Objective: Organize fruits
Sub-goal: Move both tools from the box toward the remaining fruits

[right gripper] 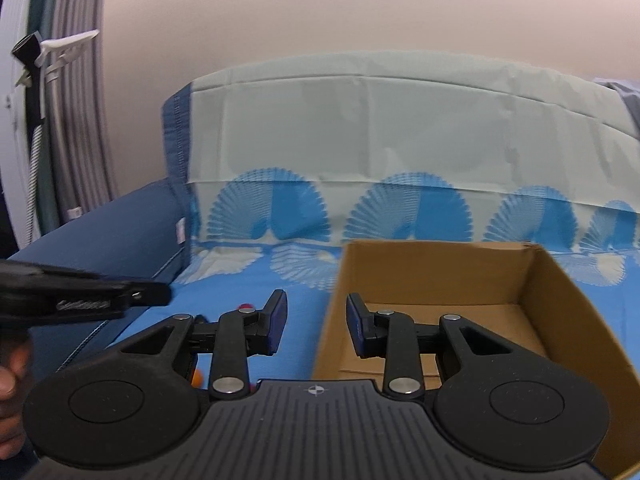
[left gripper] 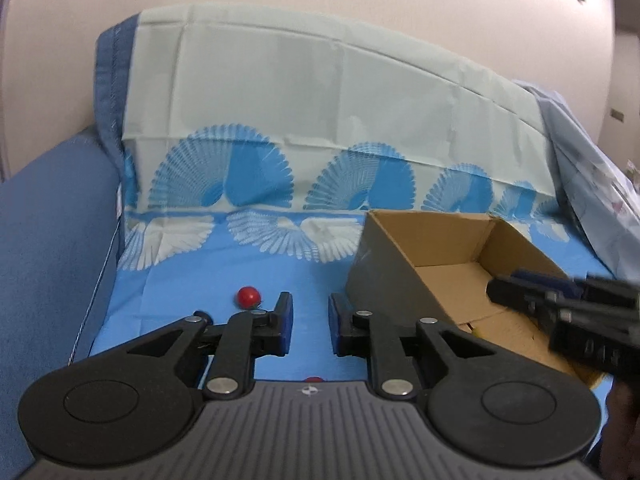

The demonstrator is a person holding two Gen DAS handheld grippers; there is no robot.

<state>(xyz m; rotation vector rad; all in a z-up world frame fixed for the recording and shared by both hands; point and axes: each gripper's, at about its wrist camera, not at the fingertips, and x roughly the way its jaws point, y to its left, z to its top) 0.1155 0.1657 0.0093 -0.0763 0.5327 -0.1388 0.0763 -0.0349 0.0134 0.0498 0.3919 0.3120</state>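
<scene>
A small red fruit (left gripper: 248,296) lies on the blue patterned cloth (left gripper: 224,276), just ahead and left of my left gripper (left gripper: 311,322), which is open and empty. A second red fruit (left gripper: 313,380) peeks out under that gripper's body. An open cardboard box (left gripper: 436,256) stands to the right, with a bit of yellow fruit (left gripper: 477,331) inside near its front. My right gripper (right gripper: 316,326) is open and empty, hovering over the box's left wall (right gripper: 332,320). It also shows in the left wrist view (left gripper: 520,286) above the box. An orange fruit (right gripper: 197,378) shows below its left finger.
A padded backrest draped in pale cloth (left gripper: 320,92) rises behind the seat. A blue sofa arm (left gripper: 52,232) lies to the left. A flowered pillow (left gripper: 596,184) sits at the right. The left gripper (right gripper: 80,300) crosses the right wrist view at the left.
</scene>
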